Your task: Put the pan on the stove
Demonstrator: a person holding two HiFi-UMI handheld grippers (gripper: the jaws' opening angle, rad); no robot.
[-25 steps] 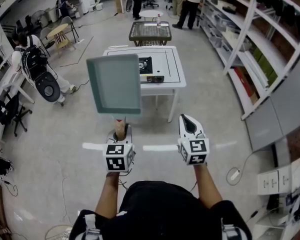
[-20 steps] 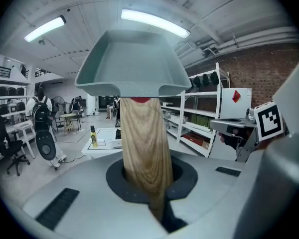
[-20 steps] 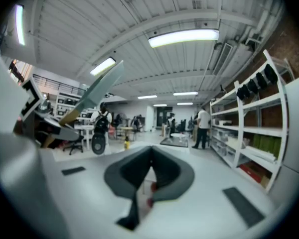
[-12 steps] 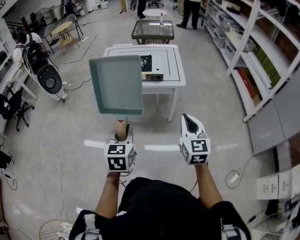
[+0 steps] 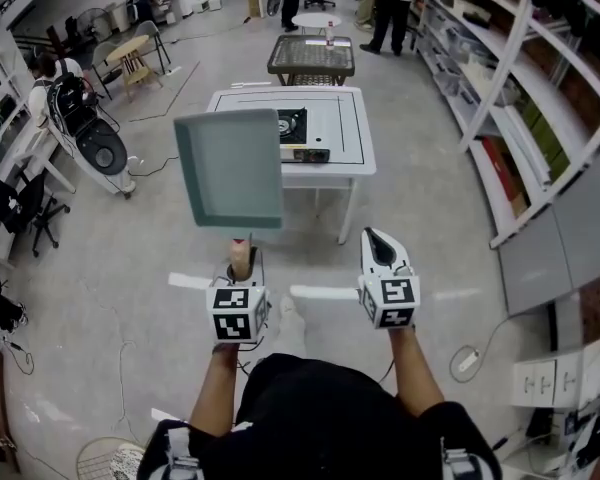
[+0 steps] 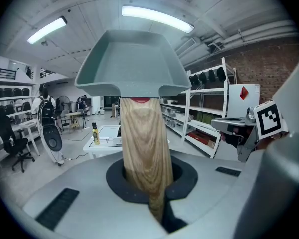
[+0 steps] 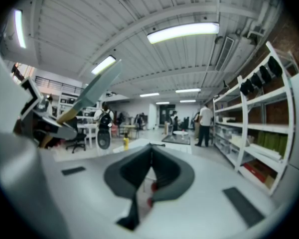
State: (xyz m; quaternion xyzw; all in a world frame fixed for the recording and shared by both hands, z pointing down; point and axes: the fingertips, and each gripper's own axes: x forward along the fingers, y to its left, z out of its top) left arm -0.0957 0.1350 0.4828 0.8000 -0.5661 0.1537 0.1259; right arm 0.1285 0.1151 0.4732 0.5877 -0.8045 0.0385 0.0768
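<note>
Left gripper [image 5: 242, 265]: the jaws are shut on the wooden handle [image 6: 143, 143] of the pan; the handle is seen clamped between them and running straight out from the grip.
Right gripper [image 5: 379, 246]: the jaws are brought together, and nothing is held between them; it is held level with the left gripper, well apart from it.
Pan [image 5: 230, 168]: a square grey-green pan, held in the air by its handle in front of the person, over the floor. Its open side is turned up toward the head view. It is not set on the stove; in the head view its right edge overlaps the left part of the table.
Stove [image 5: 291, 127]: a small black burner, seen on the white table, just right of the pan's edge in the head view.
Table [image 5: 342, 153]: white, marked with black lines, placed ahead of the person; a yellow bottle [image 6: 95, 134] is seen standing on it in the left gripper view.
Second table [image 5: 311, 59]: dark-topped, set behind the white one.
Shelves [image 5: 540, 88]: white racks are lined along the right side of the room.
Background: people [image 5: 392, 6] are seen standing at the far end; chairs and desks are ranged on the left.
</note>
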